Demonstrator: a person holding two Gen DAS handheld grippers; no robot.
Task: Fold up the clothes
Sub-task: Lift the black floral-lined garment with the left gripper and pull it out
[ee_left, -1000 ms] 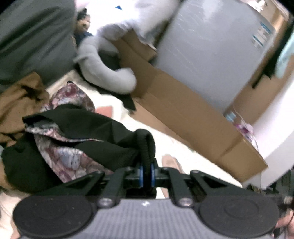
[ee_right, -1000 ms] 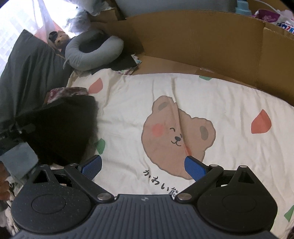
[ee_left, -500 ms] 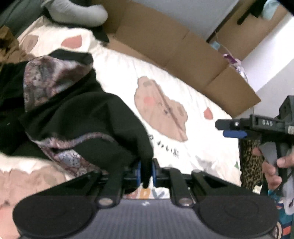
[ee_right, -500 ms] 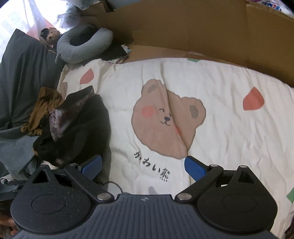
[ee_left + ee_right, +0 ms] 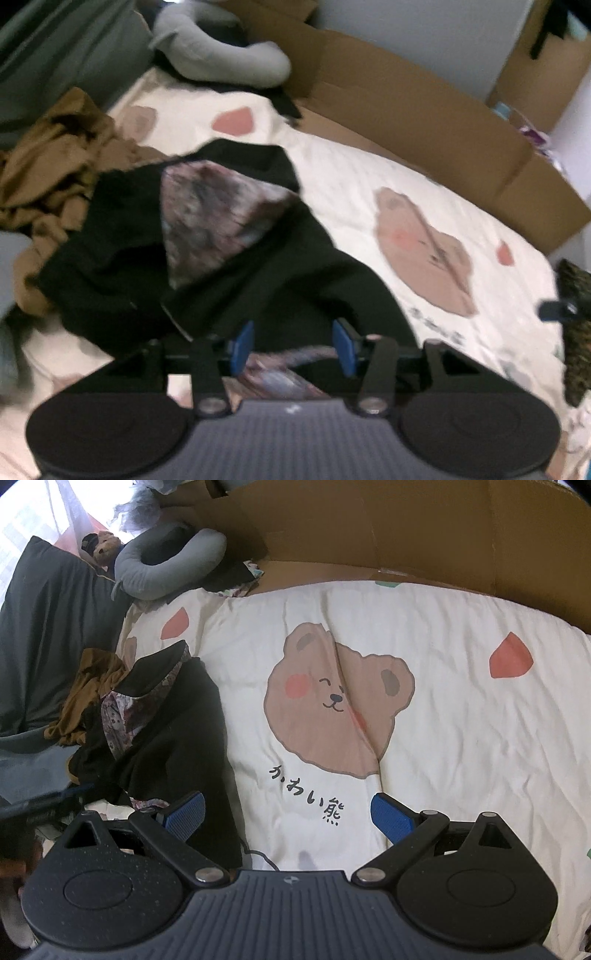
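Black jacket (image 5: 280, 280) with a patterned lining lies crumpled at the bed's (image 5: 461, 716) left edge, beside a brown garment (image 5: 55, 166). My left hand-held gripper (image 5: 291, 343) hangs open over its near hem; my right hand-held gripper (image 5: 288, 812) is open too. It looks soft and floppy, so I'd pinch a hem corner.

My left camera sits on my left gripper (image 5: 291, 345) and looks low and close over the black garment (image 5: 229, 258), out across the bear blanket (image 5: 424, 206) to the cardboard (image 5: 424, 110). My right camera looks down on the blanket (image 5: 443, 709) from higher up. Both see the garment (image 5: 173, 720), the grey pillow (image 5: 166, 568) and the bear.
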